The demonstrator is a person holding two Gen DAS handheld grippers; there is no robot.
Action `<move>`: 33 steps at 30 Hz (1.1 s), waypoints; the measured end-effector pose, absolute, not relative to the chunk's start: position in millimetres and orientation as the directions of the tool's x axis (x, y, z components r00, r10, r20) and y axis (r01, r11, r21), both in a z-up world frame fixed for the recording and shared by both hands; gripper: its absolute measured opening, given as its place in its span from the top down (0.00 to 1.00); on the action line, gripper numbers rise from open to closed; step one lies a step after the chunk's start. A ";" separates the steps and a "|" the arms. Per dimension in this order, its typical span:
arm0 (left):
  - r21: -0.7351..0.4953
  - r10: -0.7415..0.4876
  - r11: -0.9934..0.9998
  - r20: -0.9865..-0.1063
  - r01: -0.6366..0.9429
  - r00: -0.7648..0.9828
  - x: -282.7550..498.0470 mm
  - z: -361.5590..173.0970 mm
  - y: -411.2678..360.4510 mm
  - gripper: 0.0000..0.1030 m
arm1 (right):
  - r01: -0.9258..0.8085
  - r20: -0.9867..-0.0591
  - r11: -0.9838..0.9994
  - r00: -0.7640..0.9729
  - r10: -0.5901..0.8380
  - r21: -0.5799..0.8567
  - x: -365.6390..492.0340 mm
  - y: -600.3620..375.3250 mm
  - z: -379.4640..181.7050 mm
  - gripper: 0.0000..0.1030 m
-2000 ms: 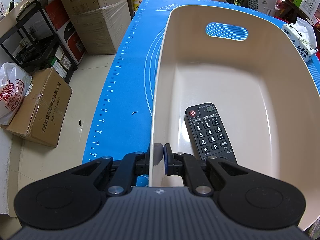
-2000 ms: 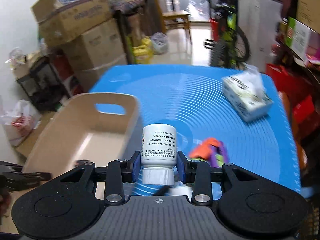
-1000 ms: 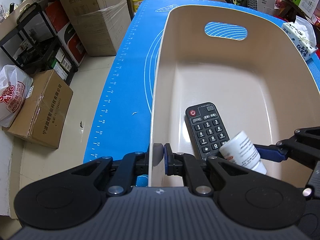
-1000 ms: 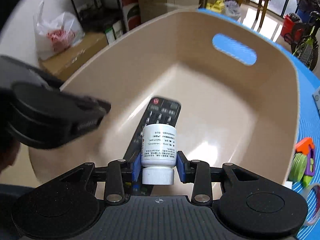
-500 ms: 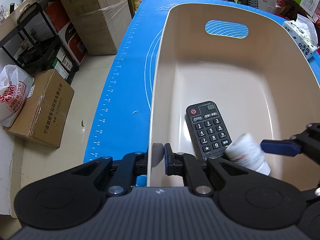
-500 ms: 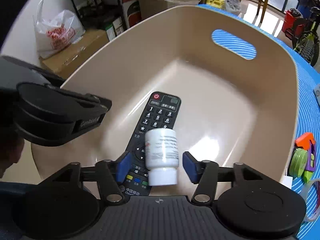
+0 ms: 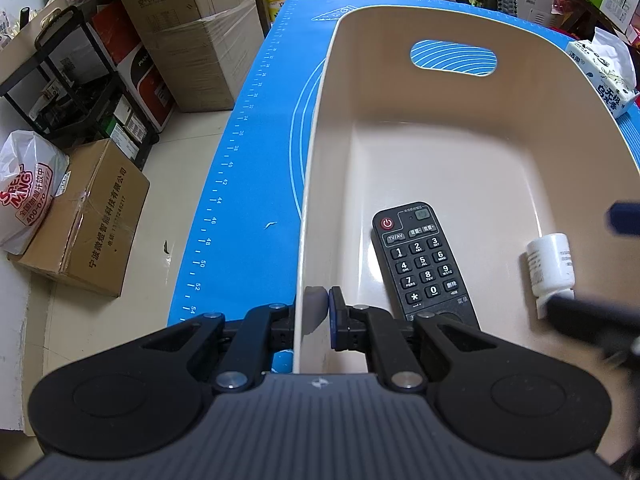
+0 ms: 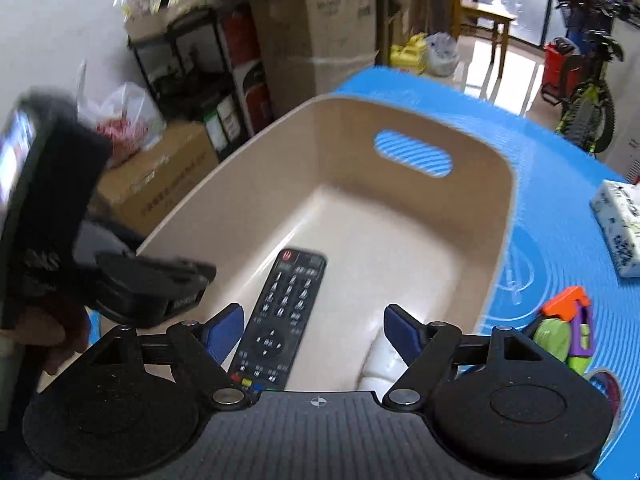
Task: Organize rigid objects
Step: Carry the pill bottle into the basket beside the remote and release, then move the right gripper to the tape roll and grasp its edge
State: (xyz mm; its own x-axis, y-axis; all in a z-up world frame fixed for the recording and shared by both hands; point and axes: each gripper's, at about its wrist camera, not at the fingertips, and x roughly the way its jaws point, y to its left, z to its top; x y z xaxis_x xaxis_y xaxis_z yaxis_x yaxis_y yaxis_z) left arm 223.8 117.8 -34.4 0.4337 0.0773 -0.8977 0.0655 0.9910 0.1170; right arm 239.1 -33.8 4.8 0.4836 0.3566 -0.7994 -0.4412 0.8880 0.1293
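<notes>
Right, left wrist view first: my left claw [image 7: 319, 309] is clamped on the near wall of the beige bin [image 7: 316, 168], one pad outside, one inside, steadying it on the blue mat [image 7: 256, 152]. Just ahead of that claw and a touch to its right, the black remote [image 7: 424, 260] lies flat on the bin floor. Further right, the white pill bottle [image 7: 550, 266] now lies on its side on the floor of the bin, apart from the remote. A second ago it was pinched in my other claw above the remote; now it is loose, with a blurred blue pad [image 7: 624, 218] hanging above it and a dark finger crossing its cap end.

Over to the right wrist view: my right claw [image 8: 314, 330] stands wide apart, its jaws having just been opening, and nothing sits between the pads. The remote runs up the middle ahead of the claw, and the bottle shows only as a white shape low down, tucked behind the right-hand pad. Everything is smeared, so I read this hand as lifting away. Off to the right of the claw, outside the bin, I see an orange, green and purple toy [image 8: 564, 328] on the mat, and a tissue pack [image 8: 618, 224] further out.

So that makes two items in the bin. My guess is the toy goes next, while the left claw keeps the bin pinned.
</notes>
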 end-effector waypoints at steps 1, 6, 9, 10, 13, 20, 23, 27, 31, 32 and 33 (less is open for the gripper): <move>0.116 0.077 0.991 -0.898 0.065 0.433 223.8 -34.5 117.7 0.89 | -0.434 -0.793 0.892 0.494 0.356 0.130 238.8 -40.7 9.1 0.22; 0.117 0.077 0.991 -0.898 0.066 0.434 223.8 -34.4 117.7 0.89 | -0.377 -0.762 0.920 0.565 0.316 0.102 235.9 -86.0 28.6 0.21; 0.117 0.078 0.991 -0.898 0.065 0.433 223.7 -34.6 117.7 0.89 | -0.320 -0.753 0.943 0.598 0.274 0.089 239.0 -119.0 30.6 0.19; 0.117 0.078 0.991 -0.898 0.065 0.433 223.7 -34.6 117.7 0.89 | -0.302 -0.754 0.949 0.603 0.261 0.088 240.4 -129.1 30.4 0.18; 0.117 0.078 0.991 -0.898 0.065 0.434 223.7 -34.6 117.6 0.89 | -0.242 -0.762 0.968 0.612 0.210 0.073 243.1 -162.6 23.4 0.18; 0.120 0.082 0.991 -0.898 0.062 0.431 224.2 -33.8 117.8 0.89 | -0.146 -0.794 0.986 0.590 0.150 0.078 243.5 -219.1 -1.2 0.18; 0.119 0.081 0.991 -0.898 0.062 0.432 224.2 -33.8 117.7 0.89 | -0.118 -0.802 0.989 0.581 0.143 0.091 245.5 -235.1 -13.9 0.17; 0.121 0.082 0.991 -0.898 0.063 0.432 224.1 -33.8 117.8 0.89 | -0.107 -0.822 0.992 0.556 0.121 0.073 248.3 -243.9 -32.6 0.17; 0.125 0.086 0.990 -0.898 0.062 0.431 223.8 -33.6 116.8 0.89 | -0.103 -0.844 0.993 0.525 0.110 0.066 251.6 -249.8 -47.4 0.17; 0.127 0.088 0.990 -0.898 0.062 0.432 223.8 -33.7 116.0 0.89 | -0.100 -0.849 0.993 0.518 0.107 0.064 252.2 -251.1 -50.2 0.17; 0.129 0.090 0.990 -0.897 0.063 0.432 223.7 -33.7 115.9 0.89 | -0.098 -0.854 0.994 0.510 0.099 0.057 253.6 -252.5 -53.8 0.17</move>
